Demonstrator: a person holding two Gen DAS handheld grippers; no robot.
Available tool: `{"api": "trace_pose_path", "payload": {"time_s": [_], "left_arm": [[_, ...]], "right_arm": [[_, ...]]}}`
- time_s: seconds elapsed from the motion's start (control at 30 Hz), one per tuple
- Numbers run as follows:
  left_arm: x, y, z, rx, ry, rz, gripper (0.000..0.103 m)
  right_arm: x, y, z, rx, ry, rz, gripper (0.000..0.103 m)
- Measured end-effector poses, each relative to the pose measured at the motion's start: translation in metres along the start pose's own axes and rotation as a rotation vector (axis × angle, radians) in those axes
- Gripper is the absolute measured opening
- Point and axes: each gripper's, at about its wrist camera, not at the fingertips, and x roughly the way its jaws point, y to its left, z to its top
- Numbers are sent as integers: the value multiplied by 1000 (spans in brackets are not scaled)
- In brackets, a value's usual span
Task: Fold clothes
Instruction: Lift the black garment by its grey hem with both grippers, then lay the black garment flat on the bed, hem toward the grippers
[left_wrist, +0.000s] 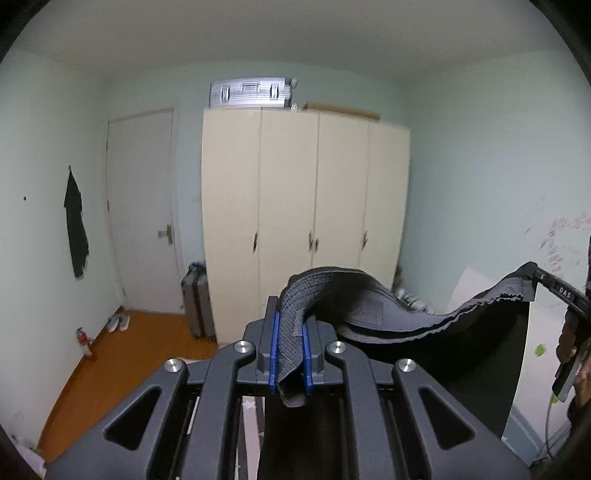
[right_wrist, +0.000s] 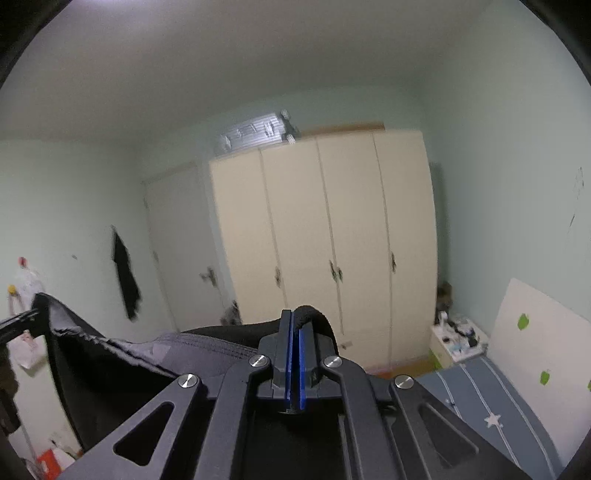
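Left hand-held gripper (left_wrist: 290, 354): raised level, blue pads clamped tight on the ribbed waistband of a dark grey knit garment (left_wrist: 388, 317). Right hand-held gripper (right_wrist: 295, 354): likewise closed on the band. Cloth sags between them, airborne. Cream four-door wardrobe (left_wrist: 306, 206) at 12 o'clock, well apart.

garment (left_wrist: 461, 343) lower part cut off at 6 o'clock behind left gripper (left_wrist: 291, 354) body, type can't tell | right gripper (left_wrist: 565, 295) cut by edge at 3 o'clock, jaws hidden by cloth | door handle (right_wrist: 208, 276) motion-blurred | nightstand (right_wrist: 456, 341) clutter at 4 o'clock too small to tell
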Motion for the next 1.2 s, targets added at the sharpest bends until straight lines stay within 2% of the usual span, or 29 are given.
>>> {"api": "trace_pose_path", "payload": {"time_s": [0.07, 0.13, 0.2, 0.23, 0.37, 0.47, 0.57, 0.7, 0.83, 0.87, 0.97, 1.1, 1.2], "left_arm": [[49, -4, -4, -17, 40, 15, 8], [92, -7, -4, -40, 64, 25, 8], [129, -13, 6, -40, 66, 52, 8], [142, -17, 14, -32, 60, 67, 8], [141, -30, 48, -25, -25, 75, 8], [134, -29, 56, 6, -61, 57, 8], [117, -21, 39, 33, -70, 12, 8], [97, -13, -16, 65, -67, -65, 8], [81, -4, -117, 64, 20, -105, 8], [78, -3, -148, 64, 56, -112, 8], [64, 4, -255, 33, 184, -115, 8], [57, 19, -406, -65, 411, -75, 8], [55, 25, -520, -85, 591, -29, 8]], "right_arm": [[50, -5, -4, -21, 24, -36, 1], [95, -15, 1, -9, 36, -33, 1], [131, -25, 20, 13, 25, -36, 1], [137, -25, 33, 11, 6, -39, 1], [155, -27, 88, 0, -76, -55, 2], [137, -33, 109, -21, -149, -45, 2], [122, -47, 99, -25, -169, -25, 2], [106, -58, 13, -57, -97, 10, 2], [91, -68, -75, -89, -23, 46, 2], [87, -71, -96, -98, -5, 55, 2], [75, -82, -200, -71, 137, 61, 2], [55, -90, -363, 40, 405, 39, 2], [39, -93, -473, 105, 585, -1, 2]]}}
